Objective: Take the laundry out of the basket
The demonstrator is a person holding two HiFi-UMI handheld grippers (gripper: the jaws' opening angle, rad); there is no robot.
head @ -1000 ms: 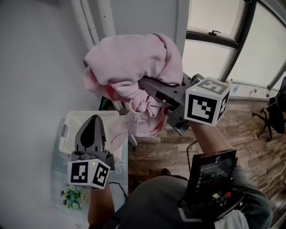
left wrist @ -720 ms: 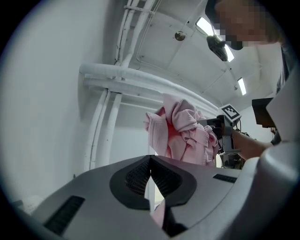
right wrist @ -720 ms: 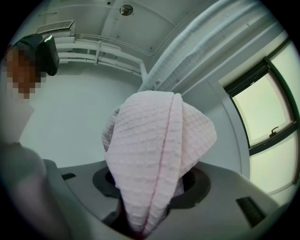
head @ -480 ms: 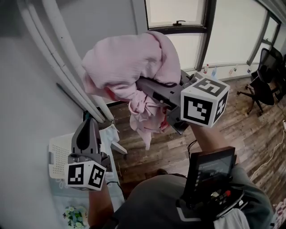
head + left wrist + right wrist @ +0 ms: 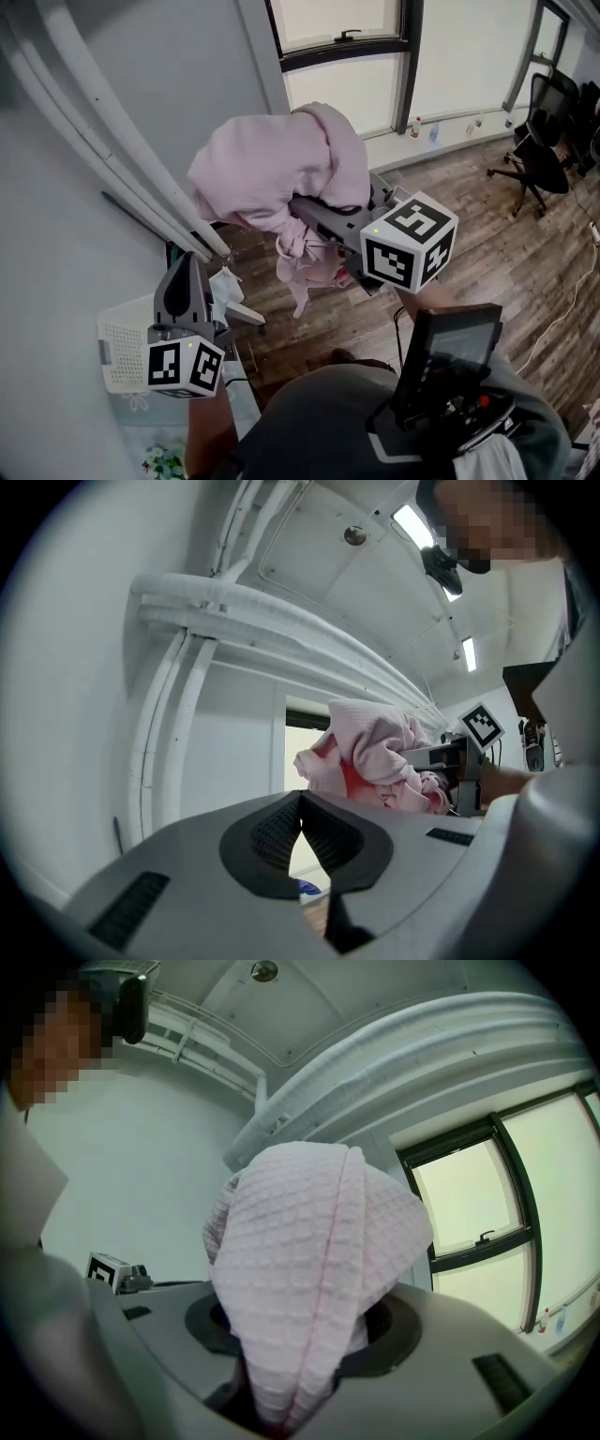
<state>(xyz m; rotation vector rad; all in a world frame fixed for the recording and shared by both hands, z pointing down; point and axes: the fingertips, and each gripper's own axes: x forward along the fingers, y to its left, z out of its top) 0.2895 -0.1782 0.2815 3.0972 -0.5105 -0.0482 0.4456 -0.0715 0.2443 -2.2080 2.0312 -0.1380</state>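
Note:
A bundle of pink waffle-knit laundry (image 5: 277, 169) hangs in the air in front of the wall. My right gripper (image 5: 302, 204) is shut on it, and the cloth drapes over and hides both fingertips. In the right gripper view the pink laundry (image 5: 309, 1260) fills the gap between the jaws of the right gripper (image 5: 291, 1372). The white perforated basket (image 5: 120, 345) stands low at the left. My left gripper (image 5: 185, 274) is above the basket's right side. Its pads meet with nothing between them, as the left gripper (image 5: 300, 803) view shows. The pink laundry (image 5: 375, 761) shows there too, up to the right.
White pipes (image 5: 103, 141) run slanting along the grey wall. Windows (image 5: 347, 66) stand behind the bundle, and office chairs (image 5: 534, 141) are at the far right on the wood floor (image 5: 487, 244). A dark device (image 5: 448, 361) sits on the person's chest.
The head view has swung, so the basket now sits lower and further left and more of the room shows. The right gripper still holds the pink bundle aloft; the left gripper stays low.

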